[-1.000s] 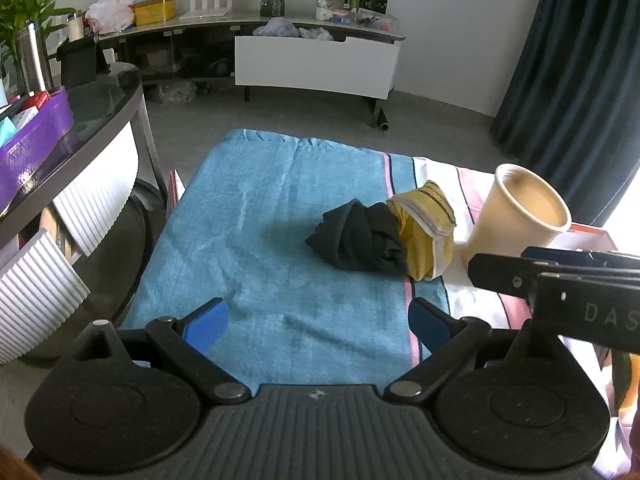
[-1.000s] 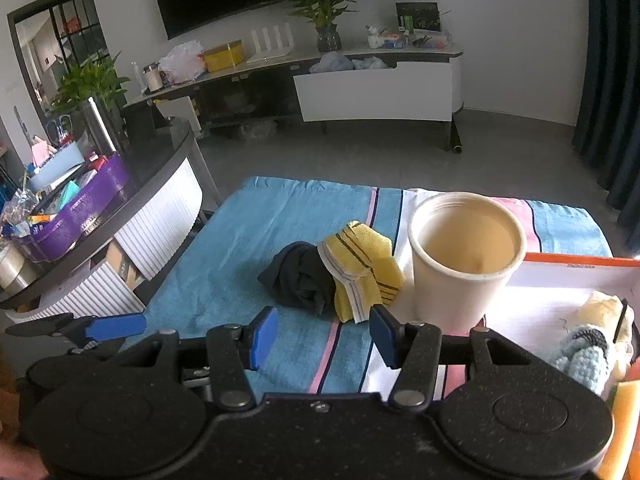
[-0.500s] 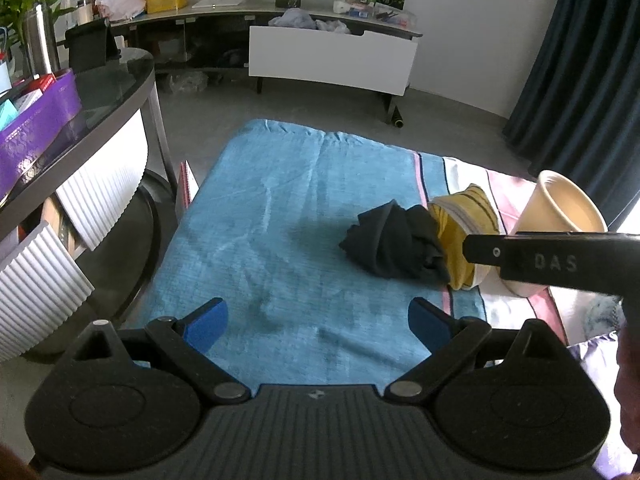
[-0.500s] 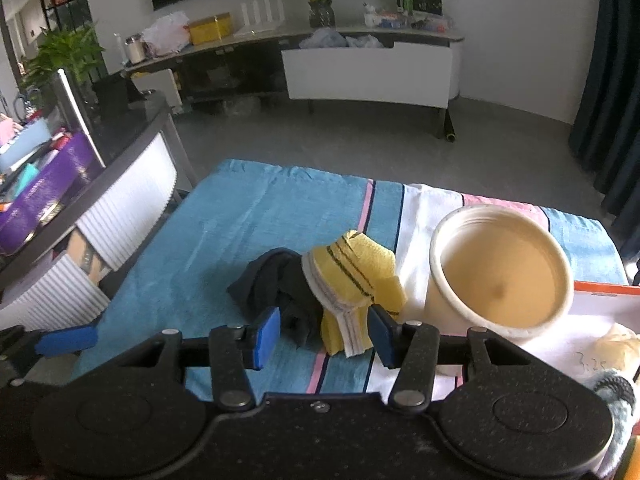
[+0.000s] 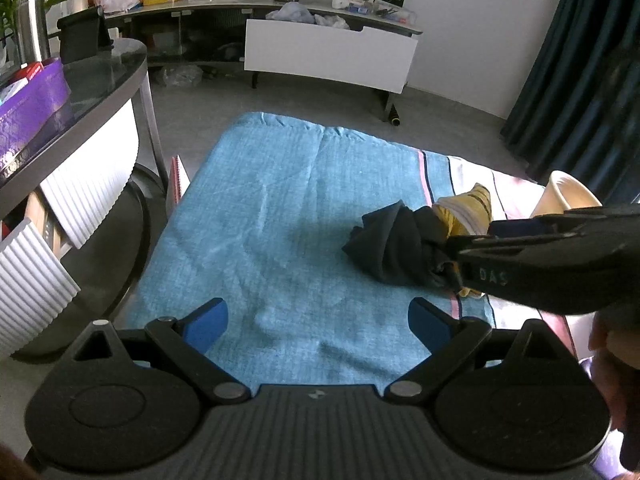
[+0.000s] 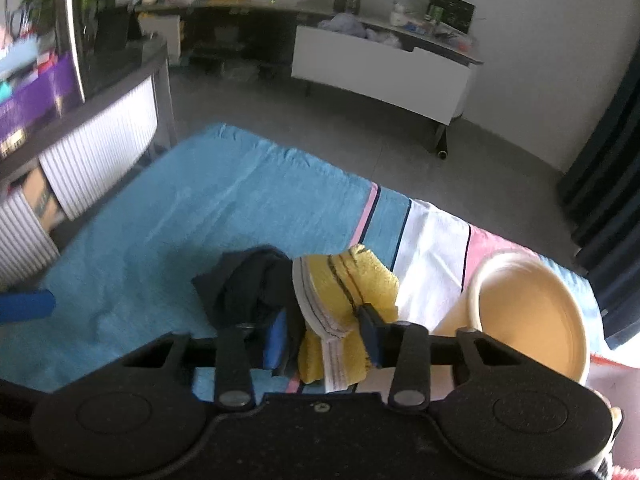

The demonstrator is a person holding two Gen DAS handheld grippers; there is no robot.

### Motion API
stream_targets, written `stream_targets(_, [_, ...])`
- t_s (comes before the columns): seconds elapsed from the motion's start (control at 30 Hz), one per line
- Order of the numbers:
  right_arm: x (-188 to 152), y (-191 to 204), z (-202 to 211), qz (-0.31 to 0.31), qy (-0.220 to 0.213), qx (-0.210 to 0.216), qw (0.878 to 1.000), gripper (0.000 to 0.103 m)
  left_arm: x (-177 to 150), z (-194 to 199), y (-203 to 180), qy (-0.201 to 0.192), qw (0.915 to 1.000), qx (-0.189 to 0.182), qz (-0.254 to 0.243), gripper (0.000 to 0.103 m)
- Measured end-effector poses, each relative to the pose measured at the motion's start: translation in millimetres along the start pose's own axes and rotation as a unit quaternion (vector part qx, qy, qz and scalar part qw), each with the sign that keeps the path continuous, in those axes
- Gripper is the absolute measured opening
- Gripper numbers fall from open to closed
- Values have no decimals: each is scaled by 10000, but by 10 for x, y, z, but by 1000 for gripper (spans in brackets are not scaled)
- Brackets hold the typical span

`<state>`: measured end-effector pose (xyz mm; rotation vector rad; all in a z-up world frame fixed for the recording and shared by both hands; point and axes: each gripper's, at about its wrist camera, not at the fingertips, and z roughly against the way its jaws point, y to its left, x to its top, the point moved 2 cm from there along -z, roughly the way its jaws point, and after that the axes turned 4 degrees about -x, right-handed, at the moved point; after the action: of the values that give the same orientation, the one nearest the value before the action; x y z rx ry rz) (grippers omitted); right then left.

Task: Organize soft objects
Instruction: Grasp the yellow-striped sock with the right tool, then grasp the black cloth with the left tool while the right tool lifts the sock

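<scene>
A yellow striped sock (image 6: 344, 292) lies on the blue striped cloth (image 6: 180, 216), touching a black bundled garment (image 6: 244, 280) on its left. My right gripper (image 6: 324, 338) is down over the yellow sock, open, with its blue pads on either side of it. In the left wrist view the right gripper (image 5: 452, 256) reaches in from the right over the black garment (image 5: 392, 244) and the yellow sock (image 5: 468, 208). My left gripper (image 5: 316, 320) is open and empty, held above the blue cloth (image 5: 280, 208) in front of the pile.
A cream bucket (image 6: 528, 316) stands just right of the socks and also shows in the left wrist view (image 5: 564, 196). A curved dark table with a purple tray (image 5: 28, 100) is on the left. A low TV shelf (image 5: 328, 48) lines the far wall. Dark curtains (image 5: 576, 72) hang at right.
My right gripper has moved forward and down onto the yellow sock, its pads now around it. My left gripper has drifted left and stayed open.
</scene>
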<state>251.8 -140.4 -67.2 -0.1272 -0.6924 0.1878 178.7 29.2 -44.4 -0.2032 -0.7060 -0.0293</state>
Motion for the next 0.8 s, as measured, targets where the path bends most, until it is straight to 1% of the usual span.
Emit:
stream_targets(0.03, [3, 17, -43, 84, 53, -39, 9999, 12, 4, -7, 2, -5, 10000, -11, -1, 99])
stream_targets(0.07, [-1, 45, -78, 254, 43, -142, 9996, 12, 5, -13, -2, 0, 10000, -8, -24, 99])
stream_targets(0.1, [-6, 63, -99, 394, 28, -241, 9989, 9, 5, -17, -7, -9, 10000, -9, -41, 99])
stream_targets(0.13, [-12, 65, -107, 483, -15, -288, 9984, 8, 11, -23, -9, -14, 10000, -12, -46, 99])
stream_targets(0.2, [-14, 5, -40, 343, -174, -205, 9990, 8, 19, -40, -16, -31, 10000, -40, -51, 99])
stream_targets(0.33, [-56, -158, 278, 58, -633, 9, 9980, 8, 58, -106, -91, -101, 9997, -154, -158, 100])
stream_targets(0.47, [-124, -329, 661, -187, -1062, 21, 9942, 8, 123, -230, -275, -187, 9986, -240, -422, 102])
stream_targets(0.6, [-192, -483, 925, -434, -1306, -14, 9905, 8, 193, -400, -462, -221, 9970, -367, -646, 103])
stream_targets(0.63, [-206, -510, 971, -472, -1351, -24, 9897, 8, 206, -472, -505, -170, 9968, -326, -713, 103])
stream_targets(0.7, [-232, -559, 1047, -553, -1415, 5, 9884, 8, 228, -613, -561, -100, 9966, -115, -806, 103])
stream_targets(0.77, [-257, -594, 1120, -600, -1471, 14, 9873, 8, 246, -726, -571, -22, 9968, -78, -796, 102])
stream_targets(0.8, [-266, -609, 1143, -618, -1485, 40, 9870, 8, 254, -793, -571, 20, 9970, -60, -769, 99])
